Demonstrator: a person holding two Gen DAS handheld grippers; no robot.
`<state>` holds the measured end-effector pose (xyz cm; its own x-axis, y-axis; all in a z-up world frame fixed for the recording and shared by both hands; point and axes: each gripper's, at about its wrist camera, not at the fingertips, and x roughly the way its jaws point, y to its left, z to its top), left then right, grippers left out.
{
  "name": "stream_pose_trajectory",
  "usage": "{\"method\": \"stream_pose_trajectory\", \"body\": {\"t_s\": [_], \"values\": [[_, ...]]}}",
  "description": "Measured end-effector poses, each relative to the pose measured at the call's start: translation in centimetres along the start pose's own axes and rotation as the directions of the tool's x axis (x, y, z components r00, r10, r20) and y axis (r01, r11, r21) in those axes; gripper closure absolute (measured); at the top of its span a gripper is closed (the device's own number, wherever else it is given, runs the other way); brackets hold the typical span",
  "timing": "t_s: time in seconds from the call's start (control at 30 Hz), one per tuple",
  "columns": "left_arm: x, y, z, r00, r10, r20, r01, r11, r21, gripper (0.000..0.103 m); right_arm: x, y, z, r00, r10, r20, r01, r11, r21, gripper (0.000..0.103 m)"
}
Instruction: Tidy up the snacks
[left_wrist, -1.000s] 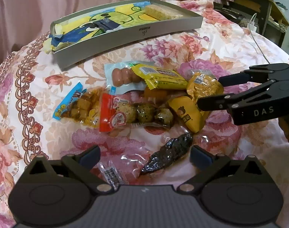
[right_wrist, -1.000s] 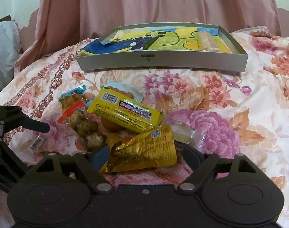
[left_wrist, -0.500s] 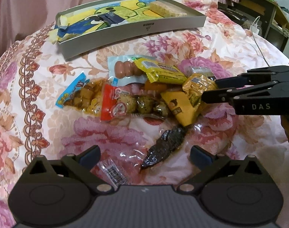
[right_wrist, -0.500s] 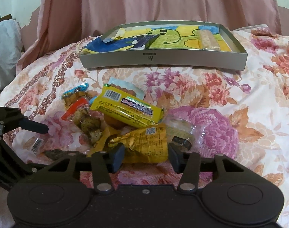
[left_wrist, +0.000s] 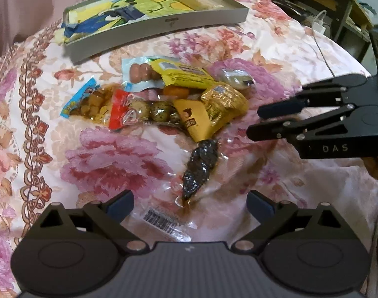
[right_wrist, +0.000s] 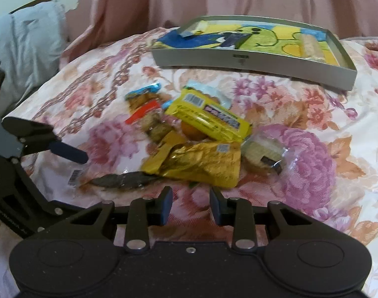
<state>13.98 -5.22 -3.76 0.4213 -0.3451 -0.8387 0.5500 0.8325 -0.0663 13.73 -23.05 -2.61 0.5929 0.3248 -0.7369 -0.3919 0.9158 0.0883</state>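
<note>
Floral bedspread (right_wrist: 313,114) all over, pink curtain behind, and a pile of snacks dumped in the middle with the grey tray (right_wrist: 251,60) sitting well beyond it, already holding a pale wafer bar (right_wrist: 310,46) at its right end

Main thing for the next move: the gold foil packet (right_wrist: 203,161) lies straight ahead of the right gripper (right_wrist: 190,202), just past its fingertips and apart from them. Its long axis runs left-right across that camera's view, so crosswise to the jaws. The jaws have just been closing down to a narrowish gap, but nothing sits between them in either view, so I'd say they came away empty, with the packet's near edge just in front of the pads. In the left wrist view you can see that gripper side-on, to the right of the pile with bare bedspread between

The left gripper (left_wrist: 190,202) has its jaws spread wide with nothing in them. Right in front of it is the dark vacuum-packed snack (left_wrist: 201,166), long axis pointing roughly away from the jaws toward the pile, its clear barcode end lying nearest the fingers

So right hand is nearer the gold packet, left hand nearer the dark one. My guess is the gold one goes to the tray first, and the right jaws will need to push further in over that edge to get a bite
</note>
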Motion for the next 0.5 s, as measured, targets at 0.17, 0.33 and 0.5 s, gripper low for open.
{"method": "stream_pose_trajectory", "body": {"t_s": [0.17, 0.33, 0.5], "values": [[0.4, -0.9, 0.9, 0.999, 0.03, 0.012, -0.031, 0.999, 0.022, 0.004, 0.5, -0.6, 0.6, 0.999, -0.006, 0.052, 0.005, 1.0, 0.01, 0.05], [1.5, -1.5, 1.4, 0.999, 0.038, -0.001, -0.038, 0.997, 0.063, 0.01, 2.2, -1.5, 2.6, 0.989, 0.091, 0.119, -0.097, 0.994, 0.043, 0.041], [2.0, -1.5, 1.4, 0.999, 0.044, -0.011, -0.043, 0.997, 0.063, 0.013, 5.0, -2.6, 4.4, 0.987, 0.13, 0.1, -0.134, 0.99, 0.034, 0.032]]}}
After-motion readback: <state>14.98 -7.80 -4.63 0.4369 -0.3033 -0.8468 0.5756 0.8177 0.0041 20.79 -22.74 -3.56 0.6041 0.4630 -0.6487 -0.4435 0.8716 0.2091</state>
